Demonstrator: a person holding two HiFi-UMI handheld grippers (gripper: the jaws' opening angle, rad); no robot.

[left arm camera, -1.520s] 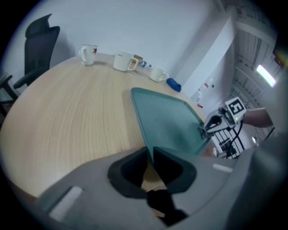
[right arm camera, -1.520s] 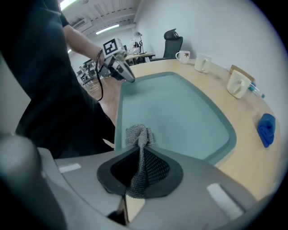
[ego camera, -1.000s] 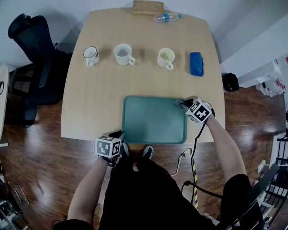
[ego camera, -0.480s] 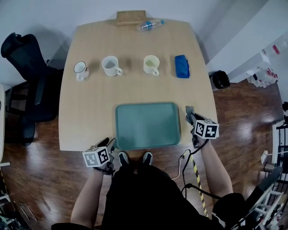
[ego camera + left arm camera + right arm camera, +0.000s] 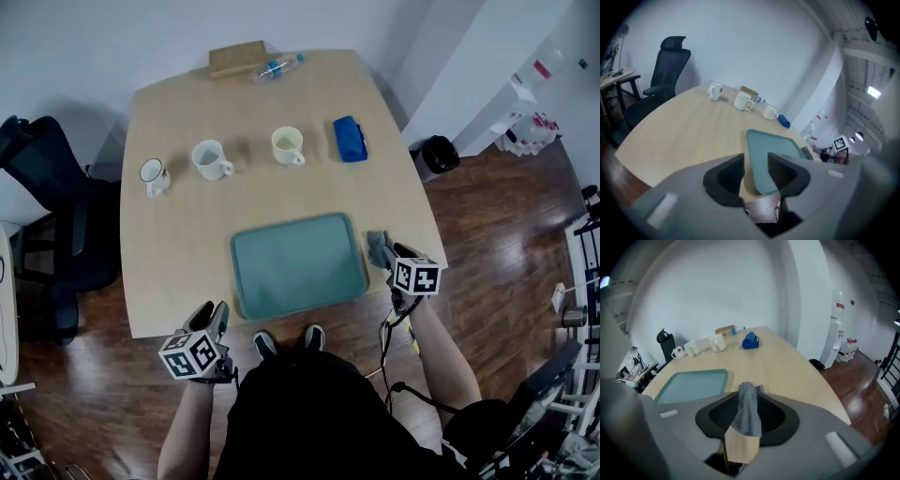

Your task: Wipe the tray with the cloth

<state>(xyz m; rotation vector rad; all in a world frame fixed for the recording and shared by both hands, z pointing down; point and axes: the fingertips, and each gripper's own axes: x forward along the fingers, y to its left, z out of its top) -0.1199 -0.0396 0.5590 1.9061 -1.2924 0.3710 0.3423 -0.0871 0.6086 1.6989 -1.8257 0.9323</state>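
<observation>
Jaws just opened: left tool [image 5: 755,161] empty, right tool [image 5: 749,401] slack round cloth [image 5: 746,422] beside tray [image 5: 298,267]; mugs [image 5: 208,157] beyond.

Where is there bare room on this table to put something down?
Bare table left of the tray, and the strip between tray and mugs. Crowded: the far row with the blue item, and the cloth right of the tray.

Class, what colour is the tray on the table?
The tray is teal green, clearest in the head view.
</observation>
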